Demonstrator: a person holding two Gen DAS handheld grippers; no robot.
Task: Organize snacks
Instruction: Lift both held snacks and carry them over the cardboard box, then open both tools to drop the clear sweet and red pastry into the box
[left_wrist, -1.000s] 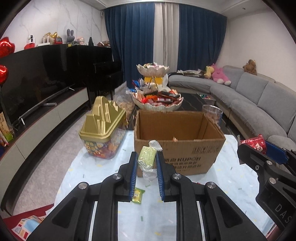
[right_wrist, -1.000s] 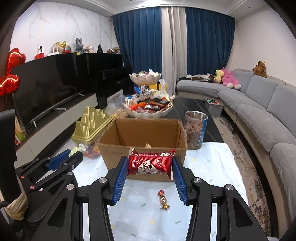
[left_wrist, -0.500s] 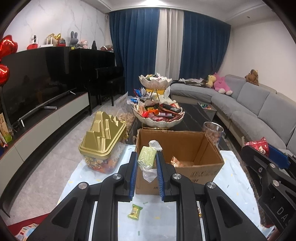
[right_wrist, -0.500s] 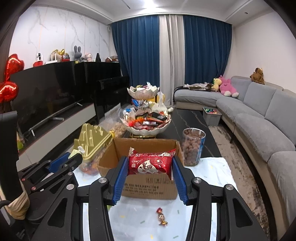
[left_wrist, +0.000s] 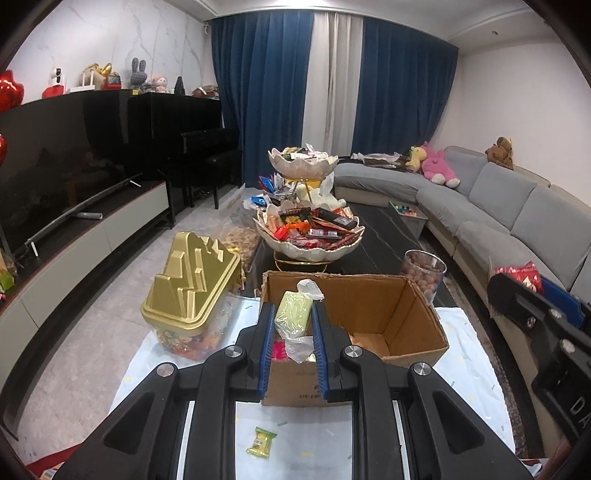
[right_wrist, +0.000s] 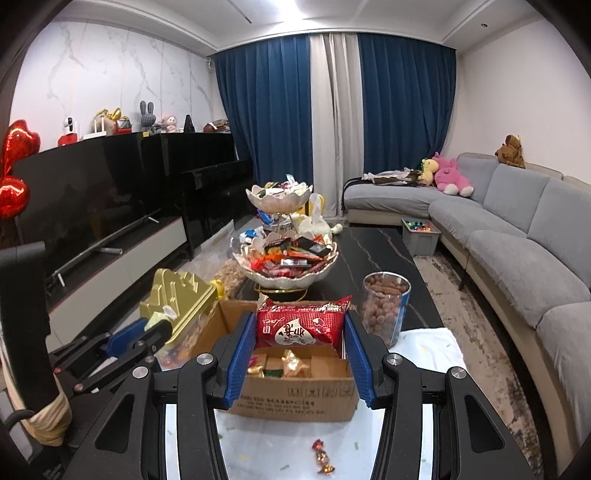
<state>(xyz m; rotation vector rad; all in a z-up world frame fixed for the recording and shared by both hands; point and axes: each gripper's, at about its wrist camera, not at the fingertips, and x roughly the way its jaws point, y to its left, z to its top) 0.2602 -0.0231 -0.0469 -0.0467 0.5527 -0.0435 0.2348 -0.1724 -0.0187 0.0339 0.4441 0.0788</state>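
Grippers, two, both raised over the near side of the box.
- Left gripper (left_wrist: 293, 325): jaws pressed nearly together, pinching one pale green wrapped snack (left_wrist: 293, 314) with a clear twisted end.
- Right gripper (right_wrist: 301, 332): jaws part-spread, clamping one red snack packet (right_wrist: 301, 325) by its two short edges.

Cardboard box (left_wrist: 402, 314), one, open-topped, on a white speckled cloth (right_wrist: 432, 343). Inside, in the right wrist view: several gold-wrapped sweets and small packets; exact count unclear.

Loose on the cloth in front of the box:
- One green-and-yellow wrapped candy (left_wrist: 261, 440).
- One red-and-gold twist-wrapped sweet (right_wrist: 322, 458).

Gold-lidded clear candy tub (left_wrist: 192, 291), one, just left of the box.

Clear cylindrical jar of brown round snacks (right_wrist: 384, 310), one, at the box's far right corner.

Two-tier shell-shaped snack stand (right_wrist: 291, 251), one, behind the box on the dark table, both bowls heaped with packets.

Grey bin of small coloured items (right_wrist: 421, 236), one, near the sofa.
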